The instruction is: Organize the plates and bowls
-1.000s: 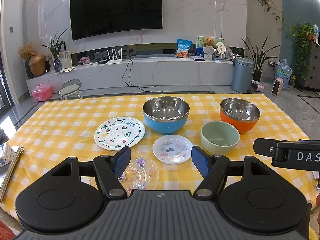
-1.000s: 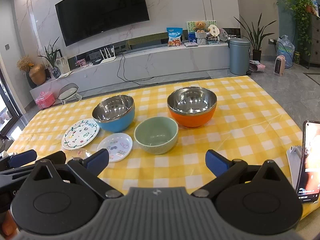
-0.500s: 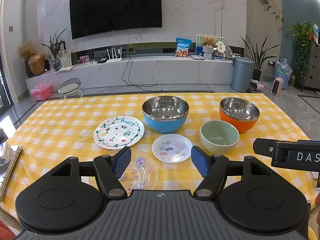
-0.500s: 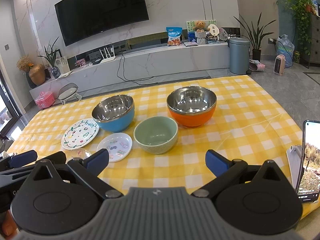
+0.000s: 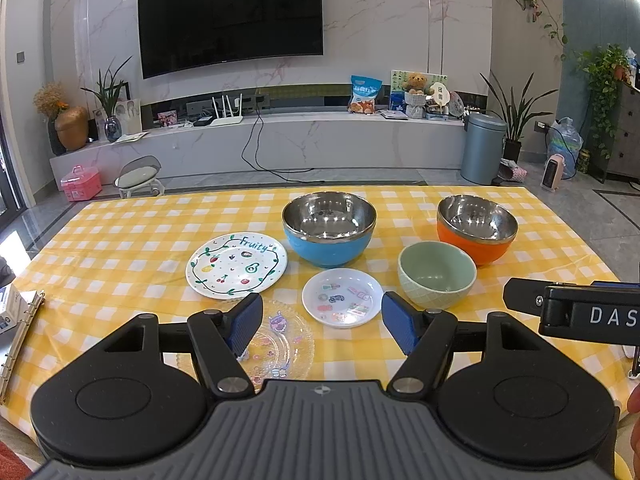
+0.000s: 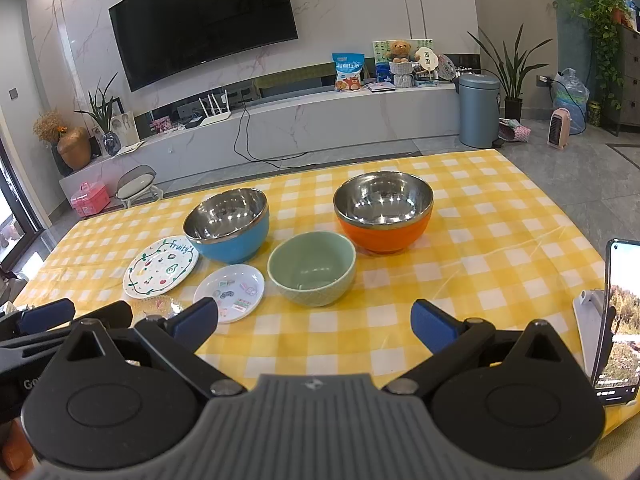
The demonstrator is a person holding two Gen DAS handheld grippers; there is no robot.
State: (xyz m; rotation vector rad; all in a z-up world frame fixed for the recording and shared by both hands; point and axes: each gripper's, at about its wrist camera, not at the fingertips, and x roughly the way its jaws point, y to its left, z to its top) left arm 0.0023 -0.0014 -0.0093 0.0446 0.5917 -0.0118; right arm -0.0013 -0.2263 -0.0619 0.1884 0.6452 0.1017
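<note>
Both the left hand-held gripper [image 5: 322, 322] and right hand-held gripper [image 6: 314, 322] hang released and empty, so the risk is a pinch slipping on the thin clear plate [image 5: 280, 344] at 6 o'clock of the fruit plate [image 5: 237, 266].

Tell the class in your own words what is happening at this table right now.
A person holds two grippers over a yellow checked table, and nothing has been picked up. The left gripper and the right gripper are both open and empty. Three bowls stand apart: a blue bowl, an orange bowl and a green bowl. Three plates lie singly to their left: a fruit-pattern plate, a small white plate and a clear glass plate. Nothing is stacked.
</note>
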